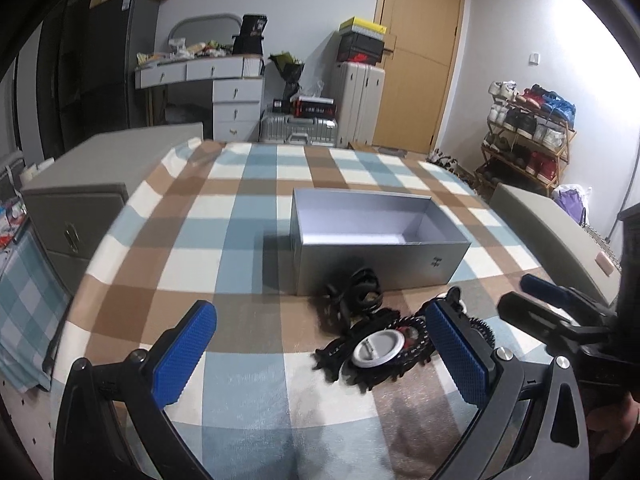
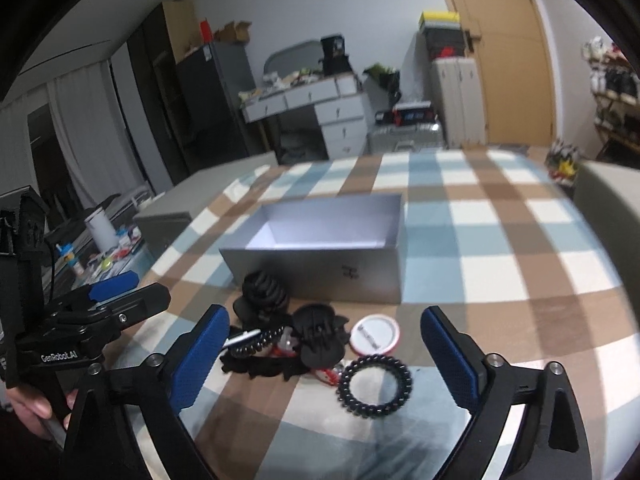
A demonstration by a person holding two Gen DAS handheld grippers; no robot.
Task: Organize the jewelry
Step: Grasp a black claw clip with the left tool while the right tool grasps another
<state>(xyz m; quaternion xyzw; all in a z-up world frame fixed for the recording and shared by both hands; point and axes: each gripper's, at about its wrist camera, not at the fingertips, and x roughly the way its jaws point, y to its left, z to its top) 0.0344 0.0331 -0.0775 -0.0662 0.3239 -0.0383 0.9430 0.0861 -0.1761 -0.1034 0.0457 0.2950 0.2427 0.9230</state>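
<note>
An open grey box [image 1: 380, 260] [image 2: 320, 268] sits on the checked tablecloth; its inside looks empty. In front of it lies a pile of dark accessories: a black coiled hair tie [image 2: 375, 385], a round white badge [image 1: 378, 347] [image 2: 375, 335], a black hair claw [image 2: 320, 330], a black beaded bracelet [image 2: 256, 342] and a black scrunchie [image 1: 362, 292] [image 2: 265, 290]. My left gripper [image 1: 324, 354] is open and empty, left of the pile. My right gripper [image 2: 324, 354] is open and empty, its jaws standing either side of the pile just above it.
The table [image 1: 240, 208] has a blue, brown and white checked cloth. Grey cabinets [image 1: 80, 208] stand at its left and a grey seat [image 1: 560, 232] at its right. A desk, suitcases, a door and a shoe rack [image 1: 528, 136] are behind.
</note>
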